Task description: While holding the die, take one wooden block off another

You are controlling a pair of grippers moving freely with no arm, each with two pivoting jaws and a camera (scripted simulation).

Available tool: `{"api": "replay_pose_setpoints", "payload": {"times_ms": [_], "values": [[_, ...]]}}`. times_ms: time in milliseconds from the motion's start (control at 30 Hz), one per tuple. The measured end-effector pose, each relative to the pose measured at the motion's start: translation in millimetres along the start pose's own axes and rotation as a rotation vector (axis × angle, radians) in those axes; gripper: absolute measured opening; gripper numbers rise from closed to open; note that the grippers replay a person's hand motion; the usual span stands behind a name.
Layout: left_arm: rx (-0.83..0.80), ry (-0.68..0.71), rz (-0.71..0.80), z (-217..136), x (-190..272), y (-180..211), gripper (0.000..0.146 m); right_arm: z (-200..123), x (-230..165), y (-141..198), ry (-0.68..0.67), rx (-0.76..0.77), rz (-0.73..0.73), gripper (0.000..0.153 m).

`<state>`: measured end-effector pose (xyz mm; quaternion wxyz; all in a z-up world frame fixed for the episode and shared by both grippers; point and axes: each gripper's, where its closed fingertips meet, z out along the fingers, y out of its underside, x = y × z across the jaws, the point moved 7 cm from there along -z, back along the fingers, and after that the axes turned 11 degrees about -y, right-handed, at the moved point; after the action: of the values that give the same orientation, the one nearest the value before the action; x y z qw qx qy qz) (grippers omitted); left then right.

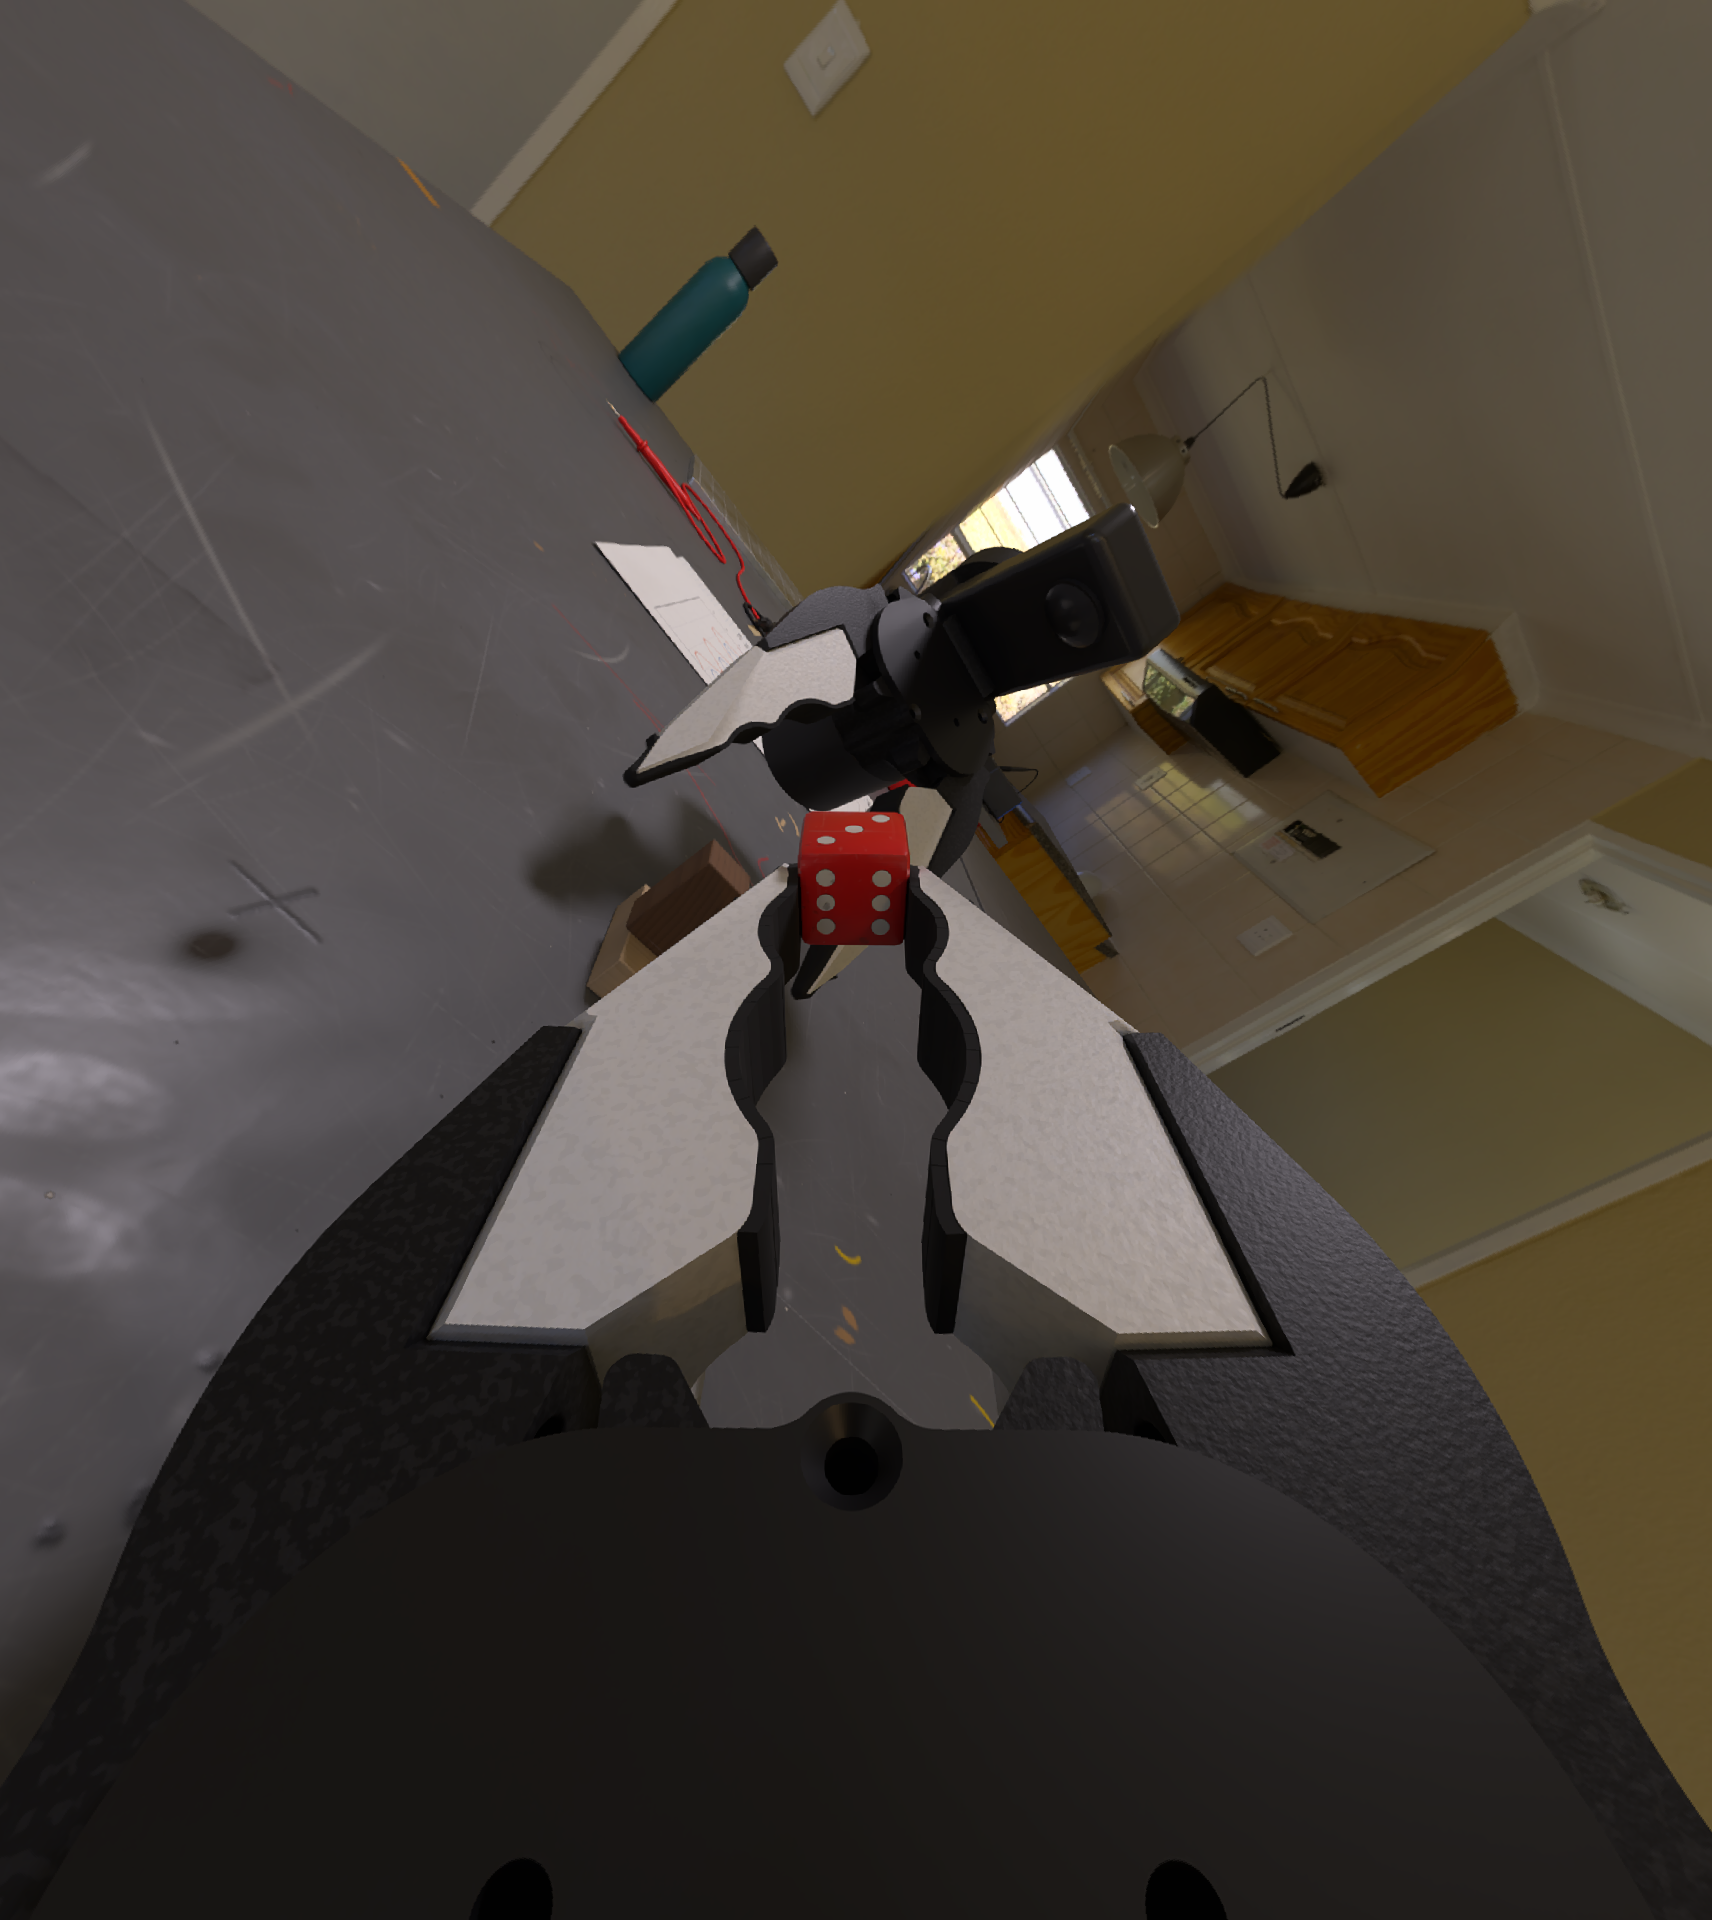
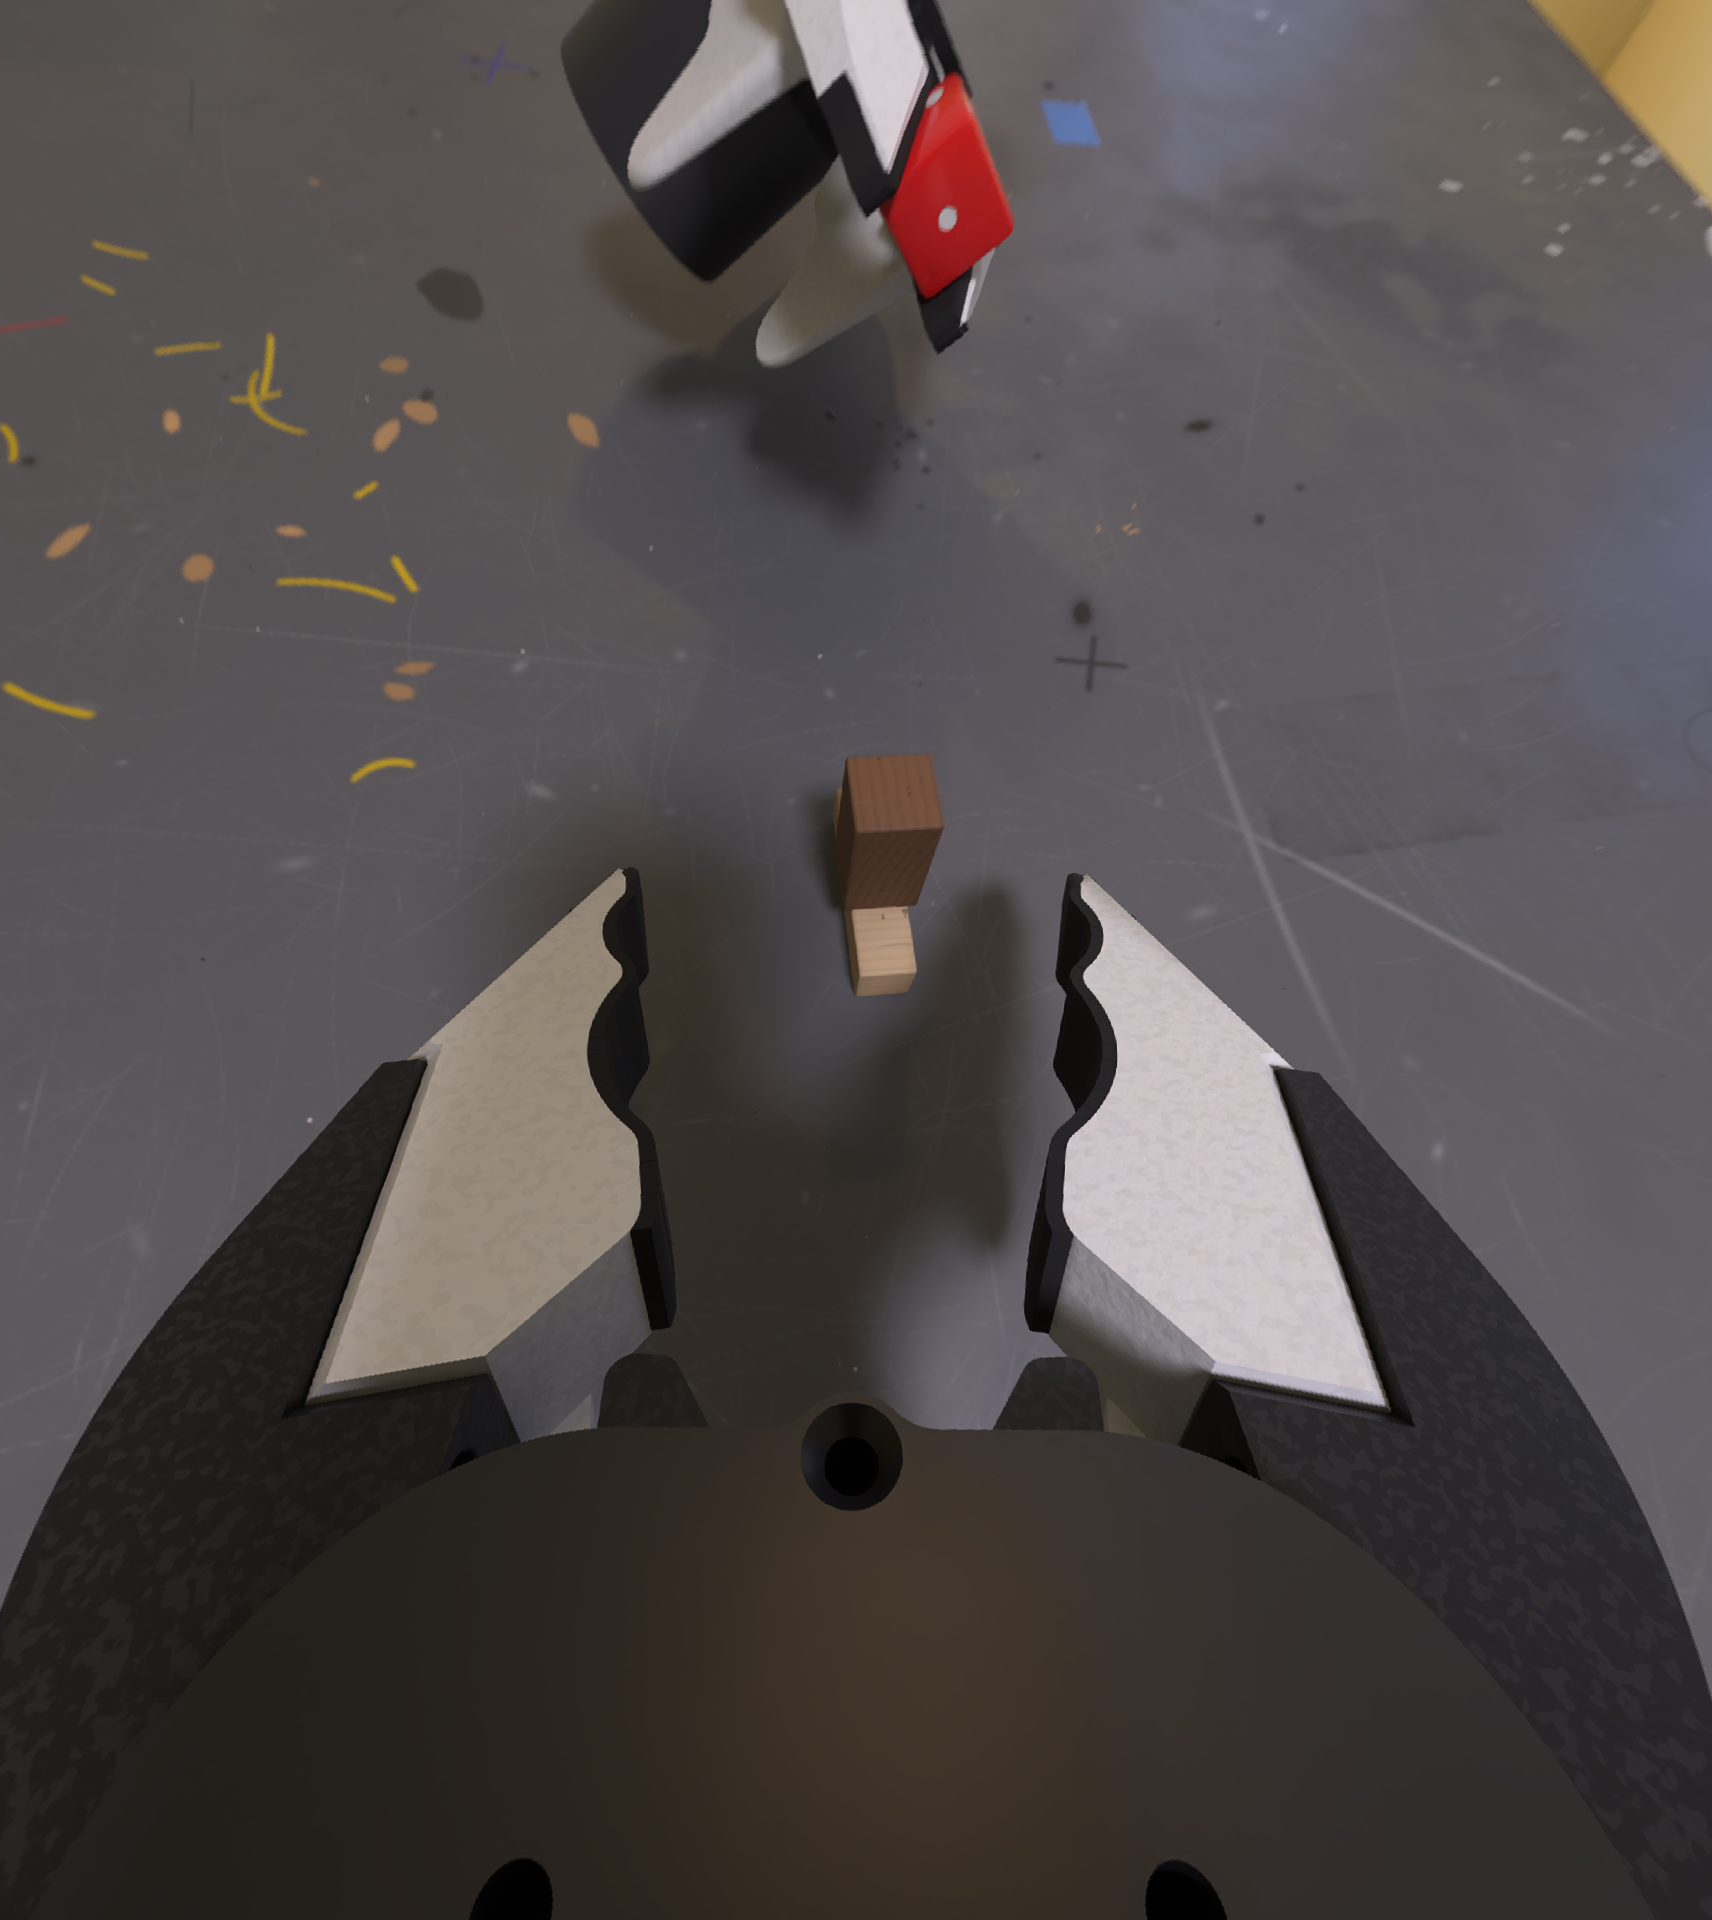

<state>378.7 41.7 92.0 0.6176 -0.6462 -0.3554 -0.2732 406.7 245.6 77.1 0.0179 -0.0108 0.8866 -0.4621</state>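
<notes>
Left wrist view: we see the left gripper (image 1: pixel 852 883) pinching the red die (image 1: pixel 853 879) between its fingertips, lifted clear of the grey table (image 1: pixel 208 623). Just left of the die and lower, the dark wooden block (image 1: pixel 691 896) lies on the pale wooden block (image 1: pixel 615 954). Beyond the die hangs the right gripper (image 1: pixel 779 831), its fingers spread wide.

Right wrist view: the right gripper (image 2: pixel 852 883) is empty, spread, and aimed down at the table (image 2: pixel 1454 935). The dark block (image 2: pixel 891 828) sits between and just beyond its fingertips, resting along the pale block (image 2: pixel 882 951), whose near end juts out toward the camera. Beyond the dark block, the left gripper (image 2: pixel 935 197) grips the die (image 2: pixel 945 187).

Step in hand, as we judge it: closing in on the dark block. To do it well, we would centre the spread fingers on the dark block's long sides, come down only as far as its upper half so the pads miss the pale block, close squarely, then lift straight up. The left gripper should keep its pinch and stay clear of the stack.

Differences between views: only the left wrist view shows the teal bottle (image 1: pixel 696 312), the red cable (image 1: pixel 686 499) and the white sheet (image 1: pixel 675 597) far beyond the die, and the room. Only the right wrist view shows how the stack lines up with the open fingers, and the yellow and orange marks (image 2: pixel 260 499) left of the blocks.
</notes>
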Motion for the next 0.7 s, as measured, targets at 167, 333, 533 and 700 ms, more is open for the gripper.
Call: {"api": "replay_pose_setpoints", "payload": {"times_ms": [167, 333, 533, 700], "values": [[-0.009, 0.013, -0.029, 1.1, -2.1, 2.1, 0.019, 12.2, 3.4, 5.2, -0.049, -0.051, 0.043, 0.081], [0.001, 0.015, -0.040, -4.4, -4.7, -0.6, 0.019, 20.5, 12.0, 2.6, -0.093, -0.071, 0.071, 0.084], [0.005, 0.024, -0.042, -7.5, -5.5, -3.3, 0.019, 31.6, 17.3, 2.0, -0.113, -0.143, 0.046, 0.087], [-0.014, 0.027, -0.034, -6.5, -5.0, -3.1, 0.019, 33.5, 19.2, 0.3, -0.110, -0.135, 0.049, 0.084]]}}
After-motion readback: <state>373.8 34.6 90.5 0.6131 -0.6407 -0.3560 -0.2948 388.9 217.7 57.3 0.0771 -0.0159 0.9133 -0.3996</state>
